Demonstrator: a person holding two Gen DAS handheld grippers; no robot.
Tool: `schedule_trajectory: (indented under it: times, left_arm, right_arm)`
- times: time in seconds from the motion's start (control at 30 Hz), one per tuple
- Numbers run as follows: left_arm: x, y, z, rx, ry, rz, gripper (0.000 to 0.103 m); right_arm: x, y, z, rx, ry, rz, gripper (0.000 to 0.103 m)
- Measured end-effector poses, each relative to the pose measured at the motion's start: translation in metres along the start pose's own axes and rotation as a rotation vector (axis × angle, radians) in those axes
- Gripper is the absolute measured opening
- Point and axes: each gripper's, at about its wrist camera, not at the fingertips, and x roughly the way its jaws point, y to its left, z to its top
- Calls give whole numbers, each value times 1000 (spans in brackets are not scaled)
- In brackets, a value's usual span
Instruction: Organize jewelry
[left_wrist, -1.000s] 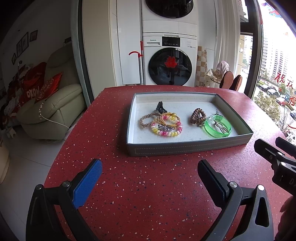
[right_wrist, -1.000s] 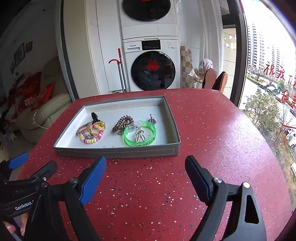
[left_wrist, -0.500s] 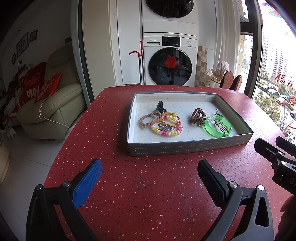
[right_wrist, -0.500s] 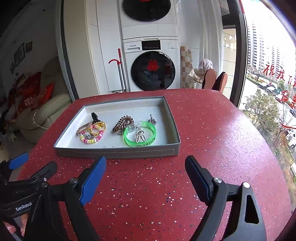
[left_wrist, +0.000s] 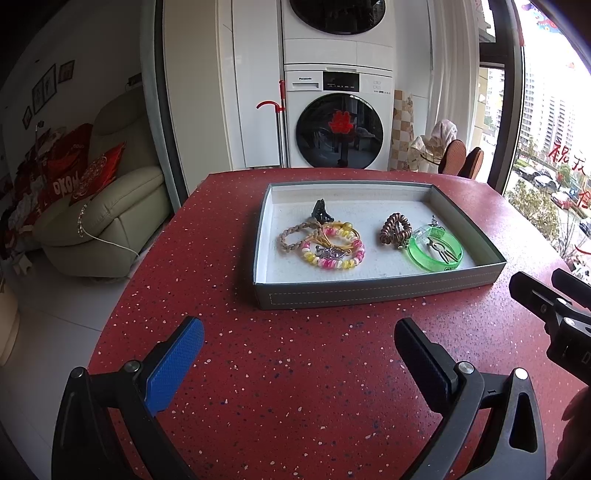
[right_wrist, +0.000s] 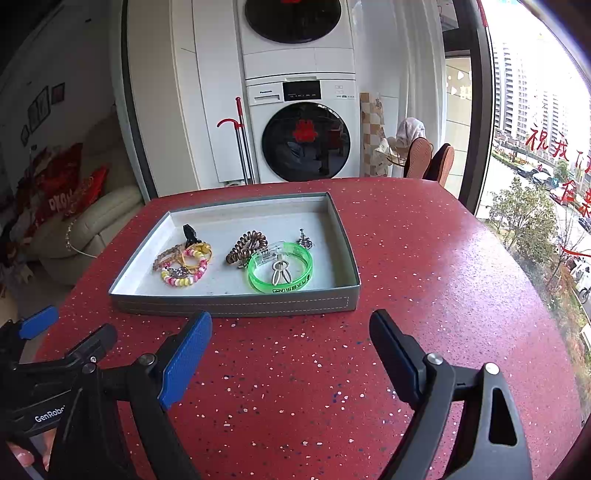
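On the red speckled bench (left_wrist: 295, 387) sits a shallow grey rectangular tray with a white lining (left_wrist: 376, 293), and all the jewelry lies inside it. Toward its left side, a pink, yellow and white beaded bracelet (left_wrist: 332, 254) overlaps a tan braided cord loop (left_wrist: 291, 236) and some thin yellow cord, with a small dark clip (left_wrist: 320, 212) just behind them. Toward the right, a brown spiral hair tie (left_wrist: 396, 229) lies just beside a translucent green plastic bangle (left_wrist: 436, 251), which rings a small silver charm (right_wrist: 280, 275). In the right wrist view a small silver trinket (right_wrist: 306, 240) rests behind the bangle, near the tray's right wall.

Both grippers hover over bare bench on the near side of the tray, apart from it. The left gripper (left_wrist: 299, 354) has its fingers spread wide, one with a blue textured pad (left_wrist: 173, 369), and nothing between them. The right gripper (right_wrist: 291, 350) is likewise spread wide and empty, its blue-padded finger (right_wrist: 186, 363) on the left. Each gripper shows at the edge of the other's view. Part of a hand (right_wrist: 22, 458) shows at the lower left corner of the right wrist view.

Behind the bench stand a white front-loading washing machine (left_wrist: 340, 122) and a cream sofa (left_wrist: 110, 210).
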Motion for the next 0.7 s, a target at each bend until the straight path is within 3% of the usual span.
schedule_trajectory:
  times: [0.7]
  left_arm:
    - [1, -3, -1, 11, 2, 2, 103]
  right_arm:
    - [0, 0, 0, 1, 0, 1, 89]
